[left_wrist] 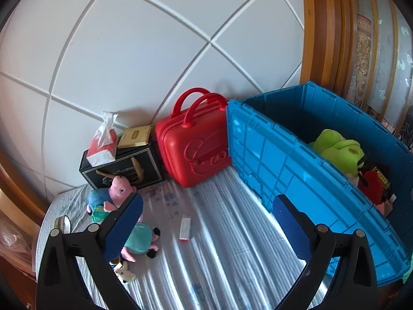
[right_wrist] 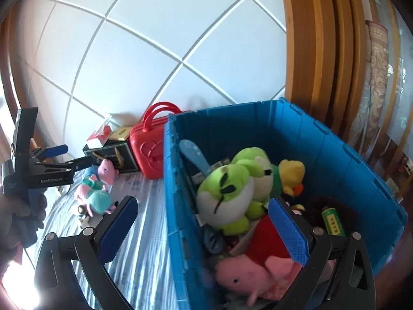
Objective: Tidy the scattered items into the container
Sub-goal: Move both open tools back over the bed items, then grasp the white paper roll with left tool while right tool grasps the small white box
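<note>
- The right gripper [right_wrist: 202, 228] hangs with its blue-padded fingers [right_wrist: 117, 228] spread wide and empty, straddling the near wall of the blue crate [right_wrist: 180, 206]; one finger is outside over the striped bedsheet [right_wrist: 144, 266], the other inside over the toys
- Just below it in the crate lies a pink pig plush in a red dress [right_wrist: 247, 268], its lower edge blurred and partly hidden by the gripper frame; above it a green frog plush [right_wrist: 229, 188], a yellow duck plush [right_wrist: 291, 173], a blue remote [right_wrist: 195, 155] leaning on the wall and a small green bottle [right_wrist: 333, 219]; the dark things between them are too buried to make out
- The left gripper [left_wrist: 207, 228] is likewise open and holds nothing, above the sheet beside the crate; a hand [right_wrist: 23, 211] grips its handle, cut off at the frame edge
- Still on the sheet: two pig plushes [left_wrist: 116, 196], one half covered by the left finger; a small white figure [left_wrist: 125, 273]; a small flat packet [left_wrist: 185, 228] whose label is unreadable
- Against the white padded headboard [left_wrist: 155, 51] stand a red case [left_wrist: 193, 144], touching the crate, and a black box [left_wrist: 121, 168] carrying a tissue pack [left_wrist: 103, 144] and a gold box [left_wrist: 134, 135]
</note>
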Tool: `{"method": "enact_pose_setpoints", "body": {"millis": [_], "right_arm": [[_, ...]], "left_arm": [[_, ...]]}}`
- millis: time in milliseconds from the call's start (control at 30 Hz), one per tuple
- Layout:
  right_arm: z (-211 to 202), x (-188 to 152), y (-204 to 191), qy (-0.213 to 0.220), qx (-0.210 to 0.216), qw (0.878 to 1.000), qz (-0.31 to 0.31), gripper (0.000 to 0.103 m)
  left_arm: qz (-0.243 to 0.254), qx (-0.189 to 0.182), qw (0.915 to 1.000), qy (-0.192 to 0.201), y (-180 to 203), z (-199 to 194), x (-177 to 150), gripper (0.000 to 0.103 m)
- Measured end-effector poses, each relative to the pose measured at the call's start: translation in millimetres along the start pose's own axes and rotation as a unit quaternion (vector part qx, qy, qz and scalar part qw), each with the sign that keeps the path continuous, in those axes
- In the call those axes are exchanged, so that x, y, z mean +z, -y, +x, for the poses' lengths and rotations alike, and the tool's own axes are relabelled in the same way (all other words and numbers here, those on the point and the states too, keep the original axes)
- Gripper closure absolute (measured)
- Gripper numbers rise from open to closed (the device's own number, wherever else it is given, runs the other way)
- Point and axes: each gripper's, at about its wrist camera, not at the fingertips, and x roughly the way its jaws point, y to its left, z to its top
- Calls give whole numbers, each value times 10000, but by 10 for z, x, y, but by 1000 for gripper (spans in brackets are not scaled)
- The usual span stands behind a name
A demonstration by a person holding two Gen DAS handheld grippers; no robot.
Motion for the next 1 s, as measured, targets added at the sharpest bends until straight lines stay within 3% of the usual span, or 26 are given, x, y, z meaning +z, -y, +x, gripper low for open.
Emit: {"method": "enact_pose_setpoints", "body": {"millis": [333,633,833,1000], "right_arm": [[627,-229,-1582,-397,410,9982,-182,0],[1390,-568,-2900,-817,959,9896,-694,0],[1882,-804,-3304,-1188,915,9852,-830,0],[2240,-993,-3315,-1405,761,9827,-941,0]], "left_arm": [[-210,428,9974,-549,-1659,87,-852,0],[-677,900,9879,-1064,-2910,393,-1661,0],[-854,915,9834,-1313,-3262,720,-2036,0],[-583,530,9882,-1311,-3186,1095,-2167,0]]}}
